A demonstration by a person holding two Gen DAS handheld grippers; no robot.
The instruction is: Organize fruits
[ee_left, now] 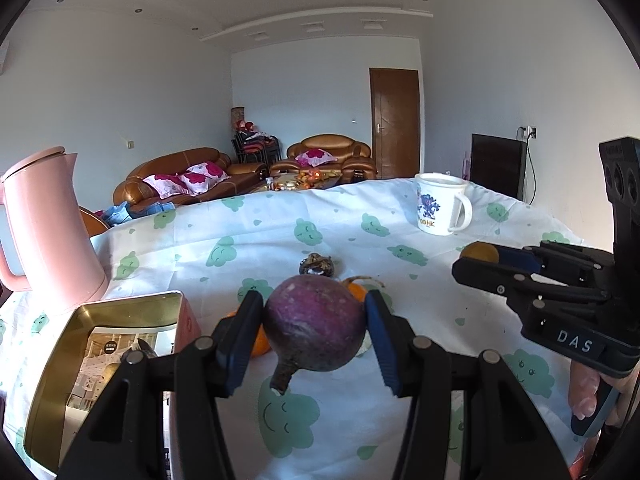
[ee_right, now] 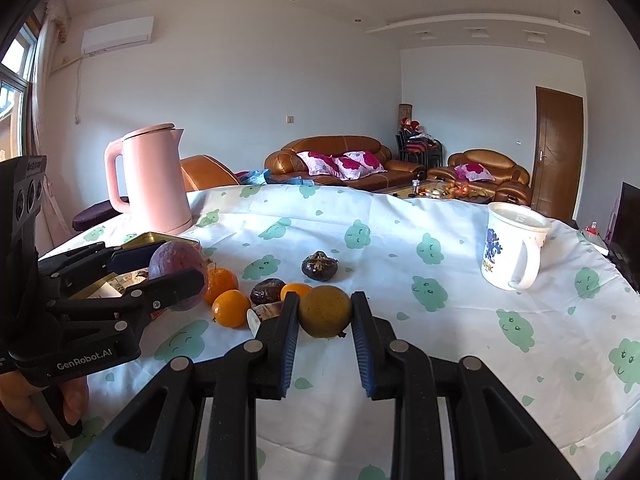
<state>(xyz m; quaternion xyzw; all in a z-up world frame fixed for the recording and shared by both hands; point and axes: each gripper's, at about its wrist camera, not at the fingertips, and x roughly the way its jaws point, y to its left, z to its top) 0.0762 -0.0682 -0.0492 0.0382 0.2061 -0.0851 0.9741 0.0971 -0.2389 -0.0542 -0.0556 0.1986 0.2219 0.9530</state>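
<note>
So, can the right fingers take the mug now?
Probably not yet: the right gripper is already shut on a yellowish fruit. The mug stands unobstructed on the tablecloth, farther right.

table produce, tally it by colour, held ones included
purple: 1, the purple root in the left tool
orange: 3 small oranges
yellow-brown: 1 round fruit in the right tool
dark brown: 2
total: 7

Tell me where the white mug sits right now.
The white mug stands upright on the far right of the cloud-print tablecloth, apart from the fruit, across from the pink kettle.
</note>
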